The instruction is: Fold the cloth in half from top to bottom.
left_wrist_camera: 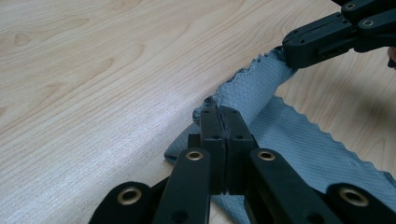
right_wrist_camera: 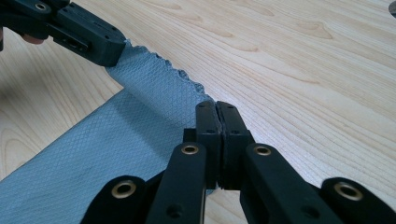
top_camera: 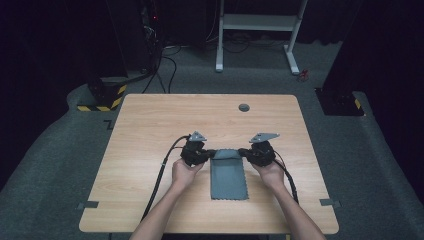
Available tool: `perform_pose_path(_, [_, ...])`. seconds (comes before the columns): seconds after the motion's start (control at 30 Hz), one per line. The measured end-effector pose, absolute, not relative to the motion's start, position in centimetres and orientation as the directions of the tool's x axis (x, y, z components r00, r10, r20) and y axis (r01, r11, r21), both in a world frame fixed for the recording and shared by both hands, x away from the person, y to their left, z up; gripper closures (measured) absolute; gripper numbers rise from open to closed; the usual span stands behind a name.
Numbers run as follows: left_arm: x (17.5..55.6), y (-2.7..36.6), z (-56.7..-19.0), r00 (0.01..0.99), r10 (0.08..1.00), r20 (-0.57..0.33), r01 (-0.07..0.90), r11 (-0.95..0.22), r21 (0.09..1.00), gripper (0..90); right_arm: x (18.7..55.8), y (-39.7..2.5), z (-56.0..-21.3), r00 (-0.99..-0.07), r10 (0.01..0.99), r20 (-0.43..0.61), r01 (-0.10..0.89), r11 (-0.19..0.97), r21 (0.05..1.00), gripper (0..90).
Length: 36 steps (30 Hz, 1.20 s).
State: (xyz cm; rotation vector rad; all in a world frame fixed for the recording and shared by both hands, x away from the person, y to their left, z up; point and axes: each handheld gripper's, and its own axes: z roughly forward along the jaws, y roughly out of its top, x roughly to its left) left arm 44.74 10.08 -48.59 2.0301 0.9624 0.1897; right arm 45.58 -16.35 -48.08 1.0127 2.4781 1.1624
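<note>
Filling the middle of the frame, a wooden table point(top_camera: 150, 130) carries a grey cloth point(top_camera: 228, 175) lying just below centre. Left gripper point(top_camera: 212, 152) and right gripper point(top_camera: 243, 151) each pinch a far corner of it, jaws closed tight on the fabric.

A light wooden table point(top_camera: 150, 125) with rounded corners stands on grey carpet. A grey-blue cloth point(top_camera: 228, 180) with pinked edges lies flat on its near middle, the far edge lifted off the wood. A small round grey cap point(top_camera: 244, 107) sits in the tabletop near the far edge. Dark tape tabs point(top_camera: 89, 204) mark both near corners.
</note>
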Motion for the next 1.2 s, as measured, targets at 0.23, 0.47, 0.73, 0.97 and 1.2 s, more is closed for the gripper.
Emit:
perform_pose_path(0.23, [44.3, 10.2, -48.9, 0.698, 0.682, -0.22, 0.566, -0.335, 0.753, 89.0, 45.1, -16.5, -48.4, -0.747, 0.659, 0.088, 0.489, 0.455, 0.744, 89.2])
perform_pose_path(0.47, [43.9, 10.3, -48.9, 0.704, 0.676, -0.217, 0.559, -0.339, 0.757, 89.1, 44.6, -16.5, -48.5, -0.755, 0.65, 0.082, 0.479, 0.462, 0.746, 89.2])
perform_pose_path(0.73, [43.2, 10.3, -48.8, 0.708, 0.674, -0.208, 0.546, -0.338, 0.766, 89.1, 44.1, -16.6, -48.4, -0.759, 0.645, 0.089, 0.476, 0.455, 0.752, 89.2])
perform_pose_path(0.97, [42.6, 10.2, -48.9, 0.715, 0.672, -0.194, 0.537, -0.349, 0.768, 89.1, 43.6, -16.8, -48.4, -0.76, 0.643, 0.096, 0.474, 0.448, 0.758, 89.2])
perform_pose_path(1.2, [42.2, 10.2, -49.0, 0.722, 0.665, -0.191, 0.532, -0.357, 0.768, 89.1, 43.0, -16.8, -48.4, -0.766, 0.636, 0.092, 0.469, 0.456, 0.756, 89.2])
